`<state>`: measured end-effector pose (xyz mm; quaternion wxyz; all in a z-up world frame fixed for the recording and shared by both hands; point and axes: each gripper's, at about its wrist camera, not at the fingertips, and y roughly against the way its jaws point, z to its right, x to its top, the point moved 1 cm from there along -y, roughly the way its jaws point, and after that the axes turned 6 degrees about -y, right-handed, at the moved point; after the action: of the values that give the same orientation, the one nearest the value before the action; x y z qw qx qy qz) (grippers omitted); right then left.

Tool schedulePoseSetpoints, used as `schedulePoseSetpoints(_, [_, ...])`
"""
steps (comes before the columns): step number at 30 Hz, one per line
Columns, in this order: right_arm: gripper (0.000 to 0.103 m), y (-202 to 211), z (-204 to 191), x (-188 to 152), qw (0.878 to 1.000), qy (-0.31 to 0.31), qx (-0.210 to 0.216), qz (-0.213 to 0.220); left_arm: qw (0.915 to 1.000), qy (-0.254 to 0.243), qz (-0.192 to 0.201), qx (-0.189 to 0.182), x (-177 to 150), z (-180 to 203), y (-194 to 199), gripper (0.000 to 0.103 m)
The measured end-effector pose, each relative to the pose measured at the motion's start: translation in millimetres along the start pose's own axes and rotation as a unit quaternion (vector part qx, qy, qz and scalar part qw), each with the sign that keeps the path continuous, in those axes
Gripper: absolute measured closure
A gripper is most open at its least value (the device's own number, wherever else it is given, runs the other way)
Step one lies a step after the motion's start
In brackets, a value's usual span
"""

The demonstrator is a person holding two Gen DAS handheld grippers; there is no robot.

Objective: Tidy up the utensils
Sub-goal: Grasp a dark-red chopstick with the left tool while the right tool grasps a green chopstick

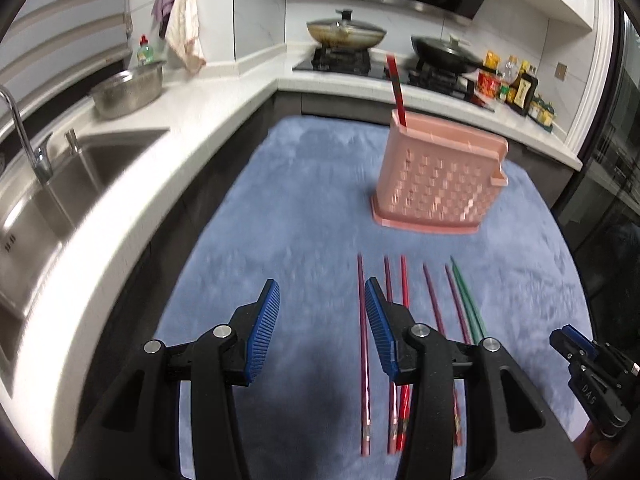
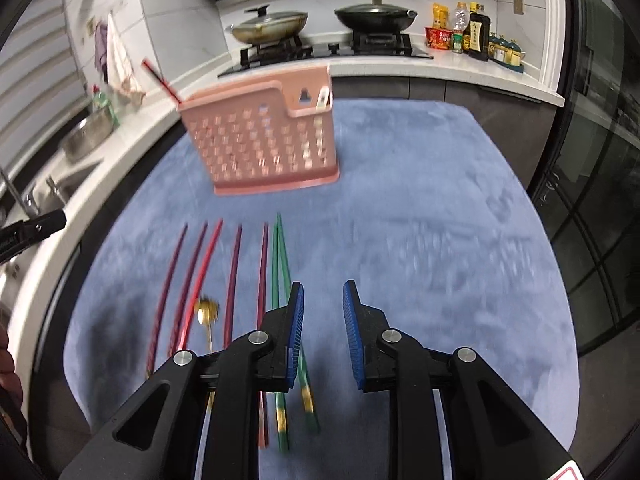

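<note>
Chopsticks (image 1: 404, 344) lie in a loose row on the blue mat (image 1: 304, 208), low in the left wrist frame, running toward the pink holder (image 1: 436, 184) at centre right. One red chopstick (image 1: 396, 88) already stands in the holder, leaning out of its back corner. In the right wrist frame the row sits lower left, a green pair (image 2: 280, 276) nearest the centre, and a gold spoon (image 2: 206, 312) lies among the dark red sticks.

Both grippers are open and empty. The left gripper (image 1: 322, 292) hangs over bare mat with its right finger above the left-most sticks; the right gripper (image 2: 323, 296) has its left finger over the green pair.

Risks, as I judge them:
- The sticks lie close together, some nearly touching, so closing on one may catch a neighbour, or nudge it so it rolls off line.
- They are thin and lie flat on soft pile; a shallow grasp may slip off, and a deep one may pinch the mat.
- A stick held near one end would likely swing and miss the holder's mouth.
- The holder looks light and tall; a stick striking its rim could tip or shove it.
- The spoon's bowl may snag sticks beside it when lifted.
- Both frames are blurred, so exact spacing is hard to tell.
</note>
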<state>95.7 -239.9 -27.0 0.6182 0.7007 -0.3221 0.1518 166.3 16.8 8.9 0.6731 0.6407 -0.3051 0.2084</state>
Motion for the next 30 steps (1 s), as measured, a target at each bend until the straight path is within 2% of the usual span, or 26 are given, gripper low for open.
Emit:
schedulePoseSetpoints(7, [0.081, -13, -3, -38, 0.999, -0.004, 0.008, -0.037, 0.9992, -0.002, -0.038, -0.012, -38, 7, -15, 0.061])
schedulePoseSetpoints(13, [0.081, -23, -3, -58, 0.998, -0.004, 0.006, -0.057, 0.9975, 0.004, -0.068, -0.019, -64, 8, -27, 0.061])
schedulePoseSetpoints(22, [0.081, -35, -2, -68, 0.997, -0.008, 0.003, -0.071, 0.9950, -0.001, -0.095, -0.031, -90, 15, -35, 0.061])
schedulePoseSetpoints(30, [0.081, -42, 0, -71, 0.997, -0.010, 0.002, -0.077, 0.9932, -0.004, -0.107, -0.045, -100, 22, -40, 0.061])
